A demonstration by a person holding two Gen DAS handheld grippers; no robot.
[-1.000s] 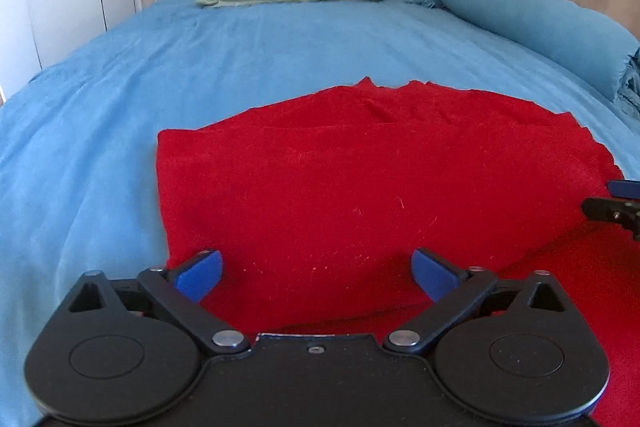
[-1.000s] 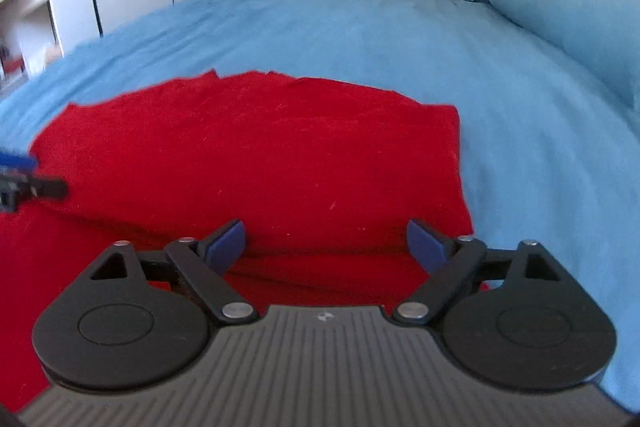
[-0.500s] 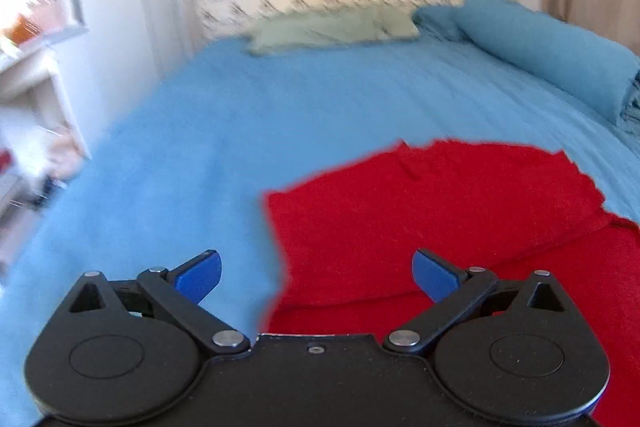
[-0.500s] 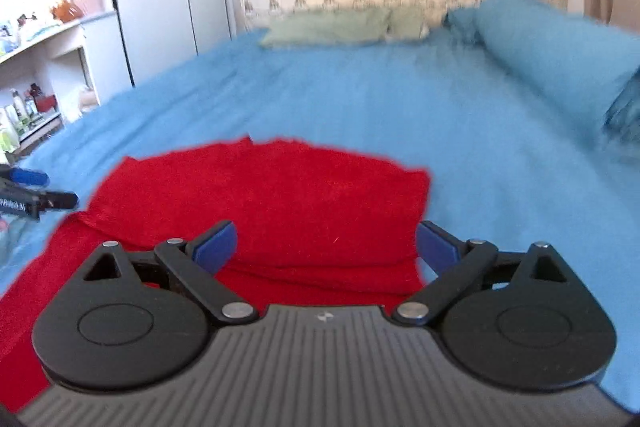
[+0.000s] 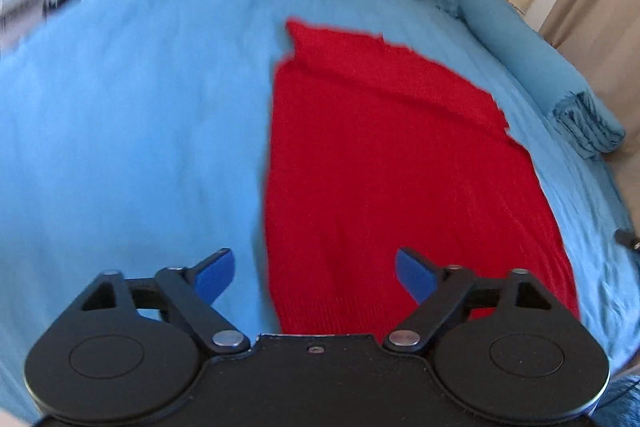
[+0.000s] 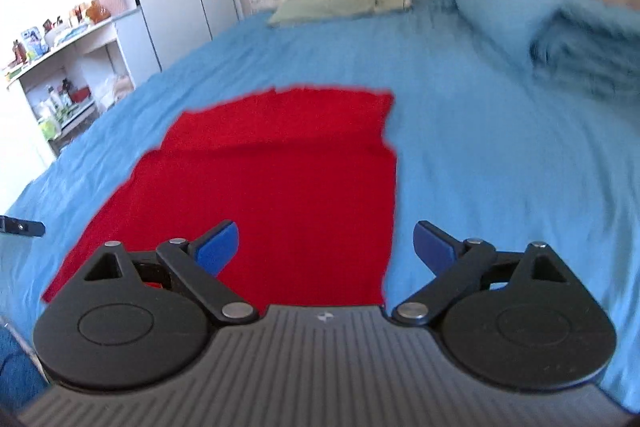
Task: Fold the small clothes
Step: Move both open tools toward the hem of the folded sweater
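Red garment now farther from both empty, raised grippers.

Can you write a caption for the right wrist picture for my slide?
Open right gripper hovers above a folded red garment lying on the blue bedsheet.

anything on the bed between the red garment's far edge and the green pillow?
Nothing: only bare blue sheet separates the red garment from the green pillow, clearest in the right wrist view.
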